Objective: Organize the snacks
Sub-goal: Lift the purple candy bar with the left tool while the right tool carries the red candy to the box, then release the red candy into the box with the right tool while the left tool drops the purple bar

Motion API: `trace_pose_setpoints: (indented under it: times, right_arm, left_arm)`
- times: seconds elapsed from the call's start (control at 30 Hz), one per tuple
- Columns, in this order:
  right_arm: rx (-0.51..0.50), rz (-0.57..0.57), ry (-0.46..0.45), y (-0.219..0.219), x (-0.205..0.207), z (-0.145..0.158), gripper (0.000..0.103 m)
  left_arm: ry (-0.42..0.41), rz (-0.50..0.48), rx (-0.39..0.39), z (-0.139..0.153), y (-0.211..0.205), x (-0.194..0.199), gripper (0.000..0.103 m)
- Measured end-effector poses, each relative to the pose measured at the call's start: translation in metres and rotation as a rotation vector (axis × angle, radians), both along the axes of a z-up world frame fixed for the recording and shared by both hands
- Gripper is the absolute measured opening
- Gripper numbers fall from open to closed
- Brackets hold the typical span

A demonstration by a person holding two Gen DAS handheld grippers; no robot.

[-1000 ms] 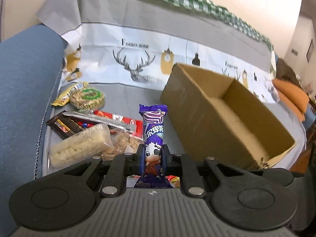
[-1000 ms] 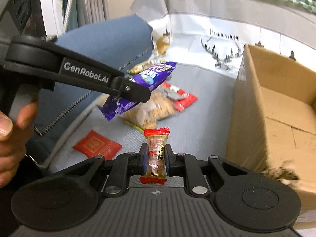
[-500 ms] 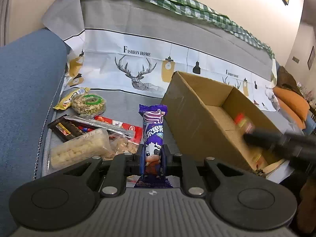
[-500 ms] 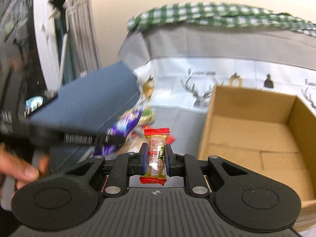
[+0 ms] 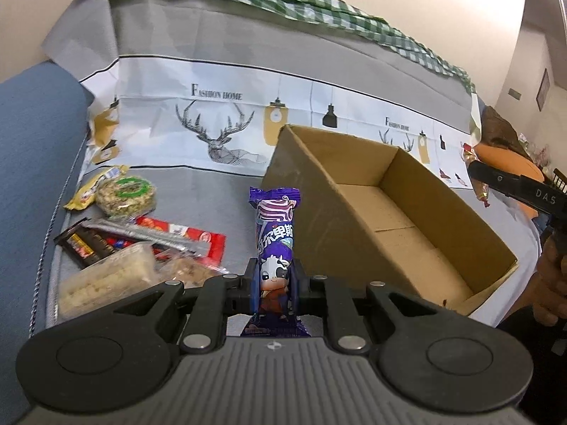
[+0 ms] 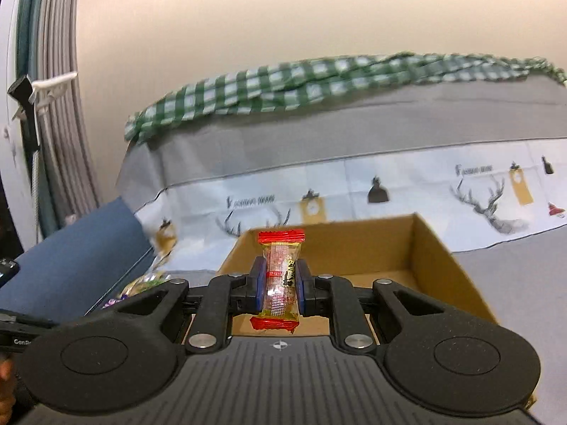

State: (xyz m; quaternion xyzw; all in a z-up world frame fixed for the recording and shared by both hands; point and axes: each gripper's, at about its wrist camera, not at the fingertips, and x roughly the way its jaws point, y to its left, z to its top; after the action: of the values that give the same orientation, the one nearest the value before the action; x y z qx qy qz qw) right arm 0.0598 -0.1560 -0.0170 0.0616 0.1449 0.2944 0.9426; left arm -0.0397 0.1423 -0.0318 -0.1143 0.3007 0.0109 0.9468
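The open brown corrugated cardboard box (image 5: 386, 212) sits on a grey printed sofa cover (image 5: 219, 127) with deer and lamp motifs; its inner floor is bare, flat and seamed down the middle, and its near corner is frayed. The left gripper (image 5: 274, 279) is clamped on a glossy purple plastic snack packet (image 5: 274, 244) with a cartoon cow and crimped ends, held upright just left of the box's near wall, tilted down toward the seat. Left of the box lies a loose heap of wrapped snacks (image 5: 134, 244): a round puffed-grain cake with a green label, a red foil sachet, a dark bar, a clear pack of pale pieces. The right gripper (image 6: 280, 283) is closed on a small clear crinkly candy wrapper with red crimped ends (image 6: 281, 276), standing upright, held nearly level in front of the box's opening. A green-and-white checked cloth (image 6: 319, 85) lies rumpled along the sofa back above the box
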Motion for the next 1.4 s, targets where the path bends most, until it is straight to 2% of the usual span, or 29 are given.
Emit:
trace_pose_setpoints:
  times: [0.2,0.37,0.5,0.63,0.83,1.0,1.4]
  right_arm:
    - [-0.016,-0.001,0.017,-0.006,0.009,-0.007,0.017]
    - [-0.023,-0.015,0.023,-0.013,0.011,-0.009,0.017]
    - [-0.009,-0.033,0.037,-0.019,0.014,-0.01,0.017]
    - [-0.001,-0.051,0.043,-0.022,0.017,-0.011,0.017]
    - [0.012,-0.093,0.059,-0.025,0.023,-0.014,0.018]
    - [0.014,-0.118,0.058,-0.026,0.027,-0.015,0.018]
    - [0.033,-0.189,0.076,-0.027,0.035,-0.017,0.018]
  left_arm:
    - [-0.041,0.004,-0.005,0.017,-0.012,0.011,0.018]
    - [-0.138,-0.018,-0.068,0.045,-0.03,0.016,0.018]
    - [-0.165,-0.042,-0.05,0.057,-0.054,0.026,0.018]
    - [-0.192,-0.084,0.024,0.062,-0.084,0.041,0.018]
    - [-0.189,-0.12,0.043,0.058,-0.109,0.072,0.018]
    - [-0.171,-0.127,0.068,0.049,-0.119,0.077,0.018]
    - [-0.153,-0.119,0.051,0.042,-0.125,0.092,0.018]
